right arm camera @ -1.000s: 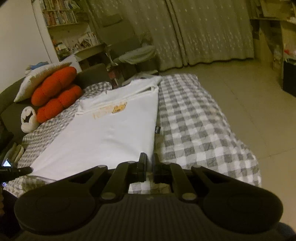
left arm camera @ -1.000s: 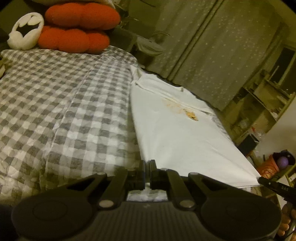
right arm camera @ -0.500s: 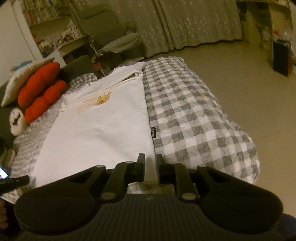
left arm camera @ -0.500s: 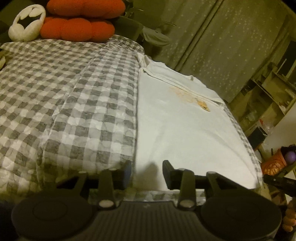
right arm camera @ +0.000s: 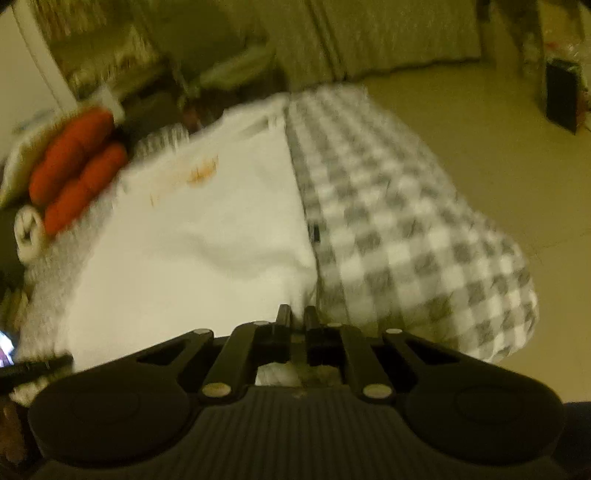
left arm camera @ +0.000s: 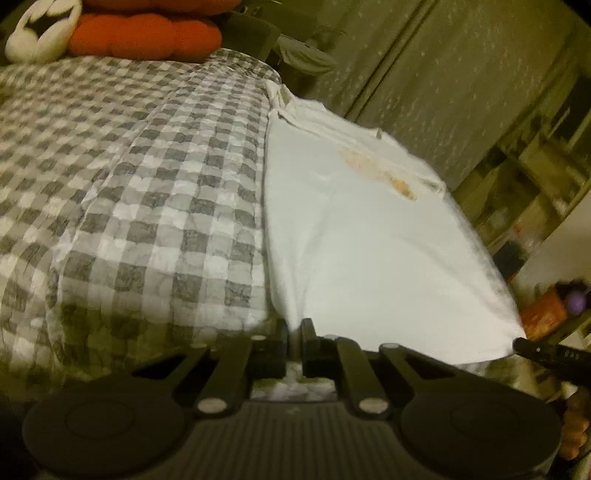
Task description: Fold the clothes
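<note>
A white T-shirt (left arm camera: 362,240) with a small orange print lies flat on a grey checked bed cover (left arm camera: 147,203), collar at the far end. My left gripper (left arm camera: 294,325) is at the near left hem corner, jaws closing onto the cloth, which tents up into them. In the right wrist view the T-shirt (right arm camera: 192,251) looks blurred, and my right gripper (right arm camera: 297,312) is closing on the near right hem corner, where the fabric puckers. The right gripper's tip (left arm camera: 546,354) shows at that corner in the left wrist view. The left gripper (right arm camera: 33,365) appears at the right wrist view's left edge.
Red cushions (left arm camera: 147,35) and a white plush lie at the bed's far end. Curtains (left arm camera: 424,74) hang behind, with shelves (left arm camera: 535,177) to the right. In the right wrist view, bare floor (right arm camera: 498,166) runs beside the bed cover (right arm camera: 406,240), with a dark box (right arm camera: 561,96) on it.
Both grippers' jaws opened, then closed on the shirt's near hem corners. The left gripper dropped toward the hem. The cloth now pulls up into each gripper.
</note>
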Demonstrator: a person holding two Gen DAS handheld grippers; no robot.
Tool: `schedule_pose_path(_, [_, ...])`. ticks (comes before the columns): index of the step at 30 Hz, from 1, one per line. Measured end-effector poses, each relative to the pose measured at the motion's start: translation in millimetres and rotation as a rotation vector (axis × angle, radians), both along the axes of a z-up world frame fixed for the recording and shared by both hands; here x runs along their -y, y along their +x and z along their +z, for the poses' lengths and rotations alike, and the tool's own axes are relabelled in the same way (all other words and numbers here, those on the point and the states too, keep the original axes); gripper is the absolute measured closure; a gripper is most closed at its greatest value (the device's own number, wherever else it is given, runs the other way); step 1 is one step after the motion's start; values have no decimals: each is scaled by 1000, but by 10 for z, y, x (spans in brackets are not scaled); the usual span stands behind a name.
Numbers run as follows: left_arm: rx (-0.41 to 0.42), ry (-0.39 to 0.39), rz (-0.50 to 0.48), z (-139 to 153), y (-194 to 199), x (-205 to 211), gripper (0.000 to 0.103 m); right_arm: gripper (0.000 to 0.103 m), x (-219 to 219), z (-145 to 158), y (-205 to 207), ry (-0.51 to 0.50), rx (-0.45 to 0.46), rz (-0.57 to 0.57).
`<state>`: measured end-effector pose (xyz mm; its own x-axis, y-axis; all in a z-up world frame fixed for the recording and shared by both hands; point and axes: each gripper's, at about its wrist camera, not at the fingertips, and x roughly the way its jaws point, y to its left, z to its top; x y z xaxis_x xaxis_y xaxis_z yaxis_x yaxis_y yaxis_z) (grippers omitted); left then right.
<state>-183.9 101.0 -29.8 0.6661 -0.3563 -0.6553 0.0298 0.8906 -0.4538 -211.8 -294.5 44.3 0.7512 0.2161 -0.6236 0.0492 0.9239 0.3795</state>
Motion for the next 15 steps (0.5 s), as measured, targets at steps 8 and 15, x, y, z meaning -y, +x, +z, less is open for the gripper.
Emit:
schedule_pose_path(8, [29,-90,40,310,265,-96,97,96,35,287,123,30,116,-3])
schedule_pose_path(15, [27,-70,97,580,900,-38,97,96,57,493,840,40,135,0])
